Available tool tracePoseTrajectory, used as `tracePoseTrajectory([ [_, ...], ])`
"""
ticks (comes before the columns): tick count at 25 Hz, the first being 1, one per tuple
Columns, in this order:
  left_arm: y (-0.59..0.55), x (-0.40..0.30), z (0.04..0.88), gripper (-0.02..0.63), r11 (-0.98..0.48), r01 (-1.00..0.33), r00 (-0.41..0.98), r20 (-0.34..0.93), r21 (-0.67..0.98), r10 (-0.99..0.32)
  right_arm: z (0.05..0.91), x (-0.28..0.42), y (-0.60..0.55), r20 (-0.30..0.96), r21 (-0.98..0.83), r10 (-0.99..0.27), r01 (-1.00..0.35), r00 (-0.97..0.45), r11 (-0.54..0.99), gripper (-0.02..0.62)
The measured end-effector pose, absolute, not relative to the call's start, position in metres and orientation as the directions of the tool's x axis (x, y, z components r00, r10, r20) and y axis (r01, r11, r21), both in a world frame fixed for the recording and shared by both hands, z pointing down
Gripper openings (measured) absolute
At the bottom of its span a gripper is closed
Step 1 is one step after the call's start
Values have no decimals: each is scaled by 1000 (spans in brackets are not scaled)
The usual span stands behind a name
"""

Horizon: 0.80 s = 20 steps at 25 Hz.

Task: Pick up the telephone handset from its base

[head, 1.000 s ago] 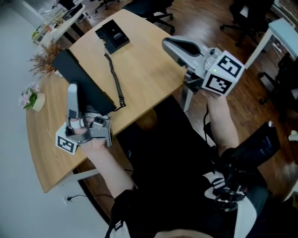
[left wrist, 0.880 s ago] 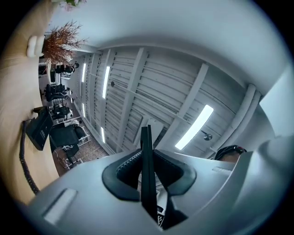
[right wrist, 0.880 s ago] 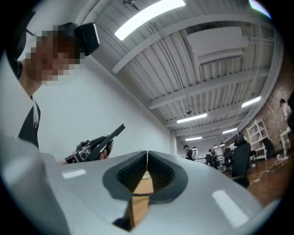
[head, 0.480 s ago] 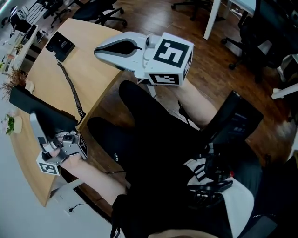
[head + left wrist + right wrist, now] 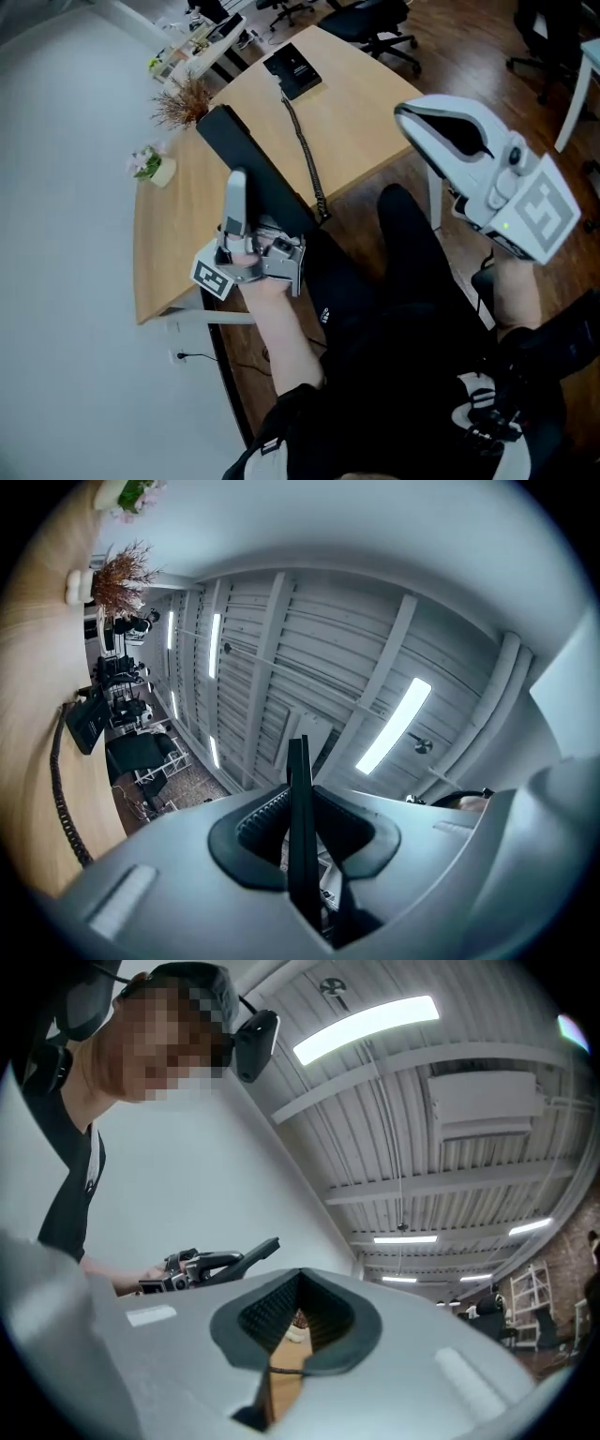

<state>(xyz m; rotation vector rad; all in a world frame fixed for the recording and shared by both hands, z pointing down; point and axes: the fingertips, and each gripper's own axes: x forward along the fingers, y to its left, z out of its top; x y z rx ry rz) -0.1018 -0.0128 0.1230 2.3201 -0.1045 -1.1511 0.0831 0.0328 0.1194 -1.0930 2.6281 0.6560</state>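
In the head view my left gripper (image 5: 238,187) is shut on the black telephone handset (image 5: 251,161), which hangs tilted above the near edge of the wooden table (image 5: 356,122). A coiled black cord (image 5: 305,155) runs from the handset to the black base (image 5: 294,71) at the table's far end. In the left gripper view the handset (image 5: 299,771) shows edge-on, clamped between the pads of that gripper (image 5: 309,841). My right gripper (image 5: 417,120) is shut and empty, held off the table's right side; its jaws (image 5: 295,1330) hold nothing.
A dried-twig plant (image 5: 183,98) and a small flower pot (image 5: 150,167) stand at the table's left edge. Office chairs (image 5: 375,19) sit on the wooden floor beyond. The person's dark-clothed legs (image 5: 394,319) fill the space under the table's near edge.
The head view has swung about. My right gripper has risen and rolled, so its marker cube faces another way. The left gripper has shifted with the handset still in it.
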Motion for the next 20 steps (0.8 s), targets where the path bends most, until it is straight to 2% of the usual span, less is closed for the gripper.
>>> tracePoseTrajectory([
  [5,-20,-119,130,80,-867,128,632,-713,482,-303,129,62,29,-365,360,-591,-695,-719,623,3],
  [20,-20,-113,126,80,-858,124,632,-706,499,-320,126,64,28,-339,349,-599,-688,-725,636,3],
])
